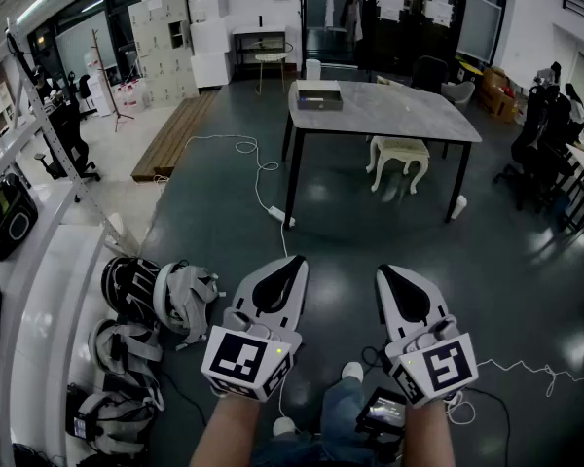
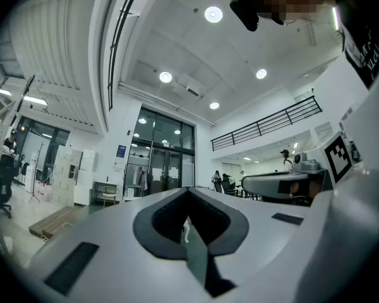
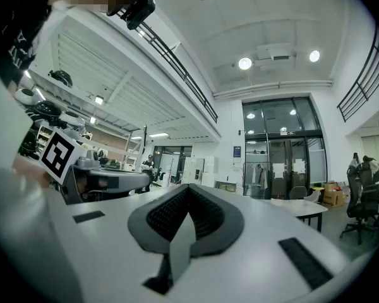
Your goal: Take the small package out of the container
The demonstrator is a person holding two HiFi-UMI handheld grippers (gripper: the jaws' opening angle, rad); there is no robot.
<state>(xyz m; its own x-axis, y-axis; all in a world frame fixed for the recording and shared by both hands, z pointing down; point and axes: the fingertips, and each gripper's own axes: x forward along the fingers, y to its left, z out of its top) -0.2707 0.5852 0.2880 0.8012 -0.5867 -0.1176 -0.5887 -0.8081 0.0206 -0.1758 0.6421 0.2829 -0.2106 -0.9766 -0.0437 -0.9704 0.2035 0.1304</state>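
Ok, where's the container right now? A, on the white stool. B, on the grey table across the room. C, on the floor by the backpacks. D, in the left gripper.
B: the container sits at one end of the grey table, far across the room.

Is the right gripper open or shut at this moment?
Shut. The white right gripper has its dark-padded fingers meeting at the tips, and nothing is between them.
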